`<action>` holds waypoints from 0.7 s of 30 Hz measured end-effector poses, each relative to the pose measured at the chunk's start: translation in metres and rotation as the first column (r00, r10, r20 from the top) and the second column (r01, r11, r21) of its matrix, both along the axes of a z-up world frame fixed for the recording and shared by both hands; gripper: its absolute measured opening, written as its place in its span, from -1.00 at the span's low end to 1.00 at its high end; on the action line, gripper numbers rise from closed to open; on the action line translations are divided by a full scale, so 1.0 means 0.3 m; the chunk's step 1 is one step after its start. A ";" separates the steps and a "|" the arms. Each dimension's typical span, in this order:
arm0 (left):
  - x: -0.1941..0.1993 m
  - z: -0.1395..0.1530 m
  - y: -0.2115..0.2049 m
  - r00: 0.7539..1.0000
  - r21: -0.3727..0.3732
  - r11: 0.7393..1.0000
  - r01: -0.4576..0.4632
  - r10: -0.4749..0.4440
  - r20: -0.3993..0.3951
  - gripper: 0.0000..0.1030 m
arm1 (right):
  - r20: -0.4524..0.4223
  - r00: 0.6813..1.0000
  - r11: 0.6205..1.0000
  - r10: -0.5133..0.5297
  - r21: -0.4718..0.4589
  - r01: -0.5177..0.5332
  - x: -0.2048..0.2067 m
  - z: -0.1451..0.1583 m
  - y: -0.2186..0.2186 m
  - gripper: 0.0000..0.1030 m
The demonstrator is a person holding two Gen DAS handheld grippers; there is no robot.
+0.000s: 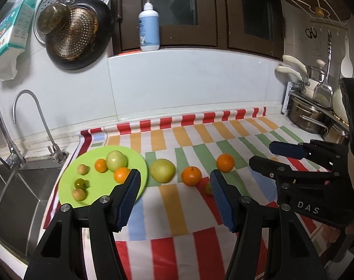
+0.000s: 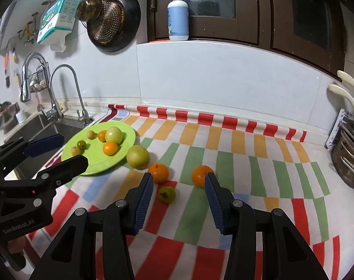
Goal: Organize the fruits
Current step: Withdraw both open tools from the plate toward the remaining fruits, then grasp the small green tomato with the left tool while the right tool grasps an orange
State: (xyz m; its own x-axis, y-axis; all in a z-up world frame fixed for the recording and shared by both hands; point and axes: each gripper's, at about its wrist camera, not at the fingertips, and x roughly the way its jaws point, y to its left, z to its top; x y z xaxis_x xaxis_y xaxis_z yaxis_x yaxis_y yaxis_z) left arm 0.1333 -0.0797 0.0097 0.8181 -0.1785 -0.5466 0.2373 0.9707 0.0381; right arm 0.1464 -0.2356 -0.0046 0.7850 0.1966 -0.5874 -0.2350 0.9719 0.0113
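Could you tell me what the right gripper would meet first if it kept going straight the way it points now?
Probably the small green fruit lying on the striped cloth just ahead between the open right gripper fingers, though depth is uncertain.

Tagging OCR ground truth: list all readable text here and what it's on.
"DAS": on the right claw's black body.
"GenRobot.AI": on the left claw's body.
Pump bottle label: too blurred to read.
Hanging packet print: too small to read.
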 end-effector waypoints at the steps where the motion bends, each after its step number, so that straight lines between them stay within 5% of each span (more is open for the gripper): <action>1: 0.002 -0.007 -0.013 1.000 0.001 1.000 0.000 0.000 -0.003 0.18 | -0.001 1.000 1.000 0.007 -0.004 -0.007 0.004 -0.004 -0.010 -0.09; 21: 0.114 -0.164 -0.204 0.991 0.060 0.996 0.068 -0.060 -0.118 0.18 | -0.086 0.990 0.992 0.110 -0.049 -0.115 0.143 -0.148 -0.109 -0.09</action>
State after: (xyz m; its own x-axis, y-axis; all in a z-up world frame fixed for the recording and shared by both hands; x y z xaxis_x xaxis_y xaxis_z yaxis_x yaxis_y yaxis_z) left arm 0.1675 -0.1409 -0.0396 0.7364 -0.1901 -0.6492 0.3052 0.9499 0.0680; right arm 0.1893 -0.2682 -0.0490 0.7080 0.2473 -0.6615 -0.3435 0.9390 -0.0166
